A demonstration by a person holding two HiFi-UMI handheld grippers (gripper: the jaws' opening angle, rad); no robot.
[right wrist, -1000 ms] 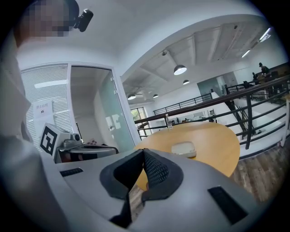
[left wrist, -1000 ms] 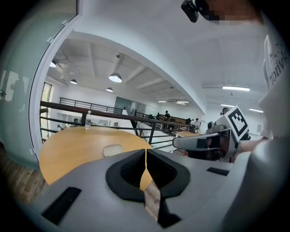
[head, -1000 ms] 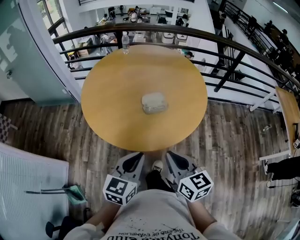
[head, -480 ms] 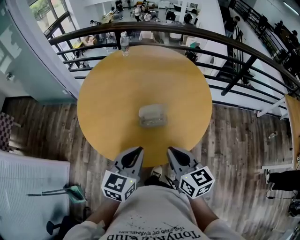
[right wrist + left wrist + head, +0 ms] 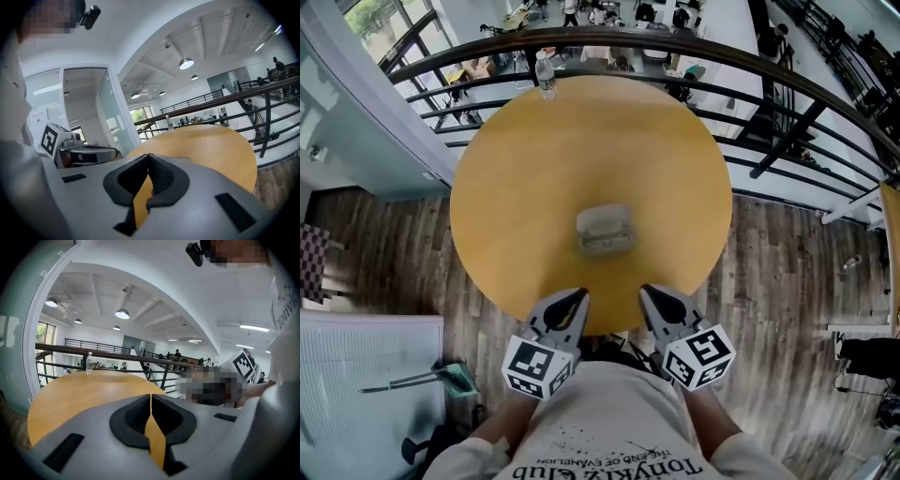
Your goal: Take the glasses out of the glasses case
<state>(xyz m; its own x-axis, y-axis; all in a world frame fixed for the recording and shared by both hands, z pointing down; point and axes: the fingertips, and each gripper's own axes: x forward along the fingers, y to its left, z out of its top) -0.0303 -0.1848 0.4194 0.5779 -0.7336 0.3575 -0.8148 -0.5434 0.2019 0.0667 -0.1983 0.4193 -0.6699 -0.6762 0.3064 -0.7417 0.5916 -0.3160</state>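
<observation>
I see left gripper (image 5: 574, 302): fingers pressed together, nothing held | right gripper (image 5: 652, 298): likewise (tips meeting) | glasses case (image 5: 606, 230): middle of the round bench (image 5: 534, 159), ahead of both grippers, untouched

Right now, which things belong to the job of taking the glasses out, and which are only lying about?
For the job: glasses case, at the table's centre; left gripper and right gripper, both shut, empty, at its near edge.
Lying about: water bottle at the far edge; green cleaning tool on the floor.
</observation>
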